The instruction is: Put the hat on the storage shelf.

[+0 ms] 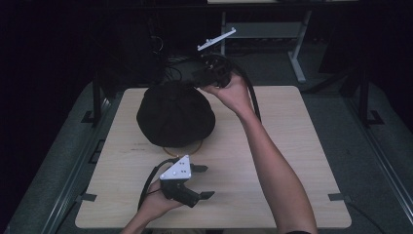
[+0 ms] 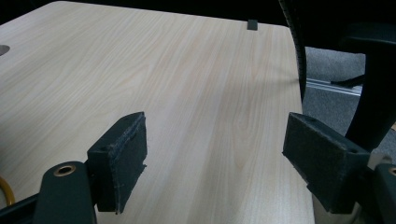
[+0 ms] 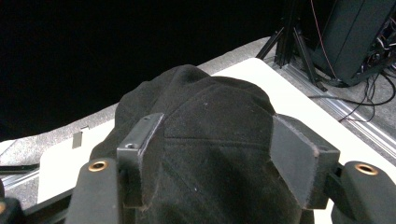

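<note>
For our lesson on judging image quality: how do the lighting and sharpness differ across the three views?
High view: dim; only the table is lit, the room behind is near black, and the black hat shows little detail. Left gripper view: bright, sharp wood grain, with soft shadows by the fingers. Right gripper view: the tabletop glares white and the background is black.
</note>
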Motion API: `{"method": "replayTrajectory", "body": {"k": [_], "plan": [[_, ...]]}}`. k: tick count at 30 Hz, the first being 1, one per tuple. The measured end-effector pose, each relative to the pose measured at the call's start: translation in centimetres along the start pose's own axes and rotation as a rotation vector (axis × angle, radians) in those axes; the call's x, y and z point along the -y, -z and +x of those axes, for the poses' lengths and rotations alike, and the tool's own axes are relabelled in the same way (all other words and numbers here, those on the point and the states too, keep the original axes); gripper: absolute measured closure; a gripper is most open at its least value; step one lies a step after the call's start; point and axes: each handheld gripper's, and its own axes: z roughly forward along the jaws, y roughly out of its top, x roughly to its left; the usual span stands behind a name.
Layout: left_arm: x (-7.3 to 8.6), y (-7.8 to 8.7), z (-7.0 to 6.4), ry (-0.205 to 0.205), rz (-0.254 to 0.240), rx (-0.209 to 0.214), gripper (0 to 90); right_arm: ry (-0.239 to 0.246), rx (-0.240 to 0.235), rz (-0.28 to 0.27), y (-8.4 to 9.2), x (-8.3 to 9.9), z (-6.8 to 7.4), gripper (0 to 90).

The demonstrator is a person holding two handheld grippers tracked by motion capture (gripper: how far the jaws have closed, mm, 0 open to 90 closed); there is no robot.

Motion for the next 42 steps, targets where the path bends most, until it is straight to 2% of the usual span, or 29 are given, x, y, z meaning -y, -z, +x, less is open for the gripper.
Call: {"method": "replayTrajectory", "body": {"k": [8, 13, 30, 42], "plan": [[0.1, 0.2, 0.1, 0.013, -0.005, -0.005, 21.0, 0.007, 0.021, 0.002, 1.1, 0.7, -0.2, 32.9], [0.1, 0.2, 0.1, 0.03, -0.008, -0.005, 20.9, -0.006, 0.025, -0.003, 1.7, 1.3, -0.5, 32.5], [0.3, 0.3, 0.4, 0.032, -0.001, -0.02, 20.6, -0.028, 0.045, 0.003, 3.7, 3.2, -1.1, 29.0], [0.5, 0.5, 0.7, 0.042, 0.001, -0.033, 20.4, -0.041, 0.067, -0.004, 5.8, 5.2, -1.3, 27.1]]}}
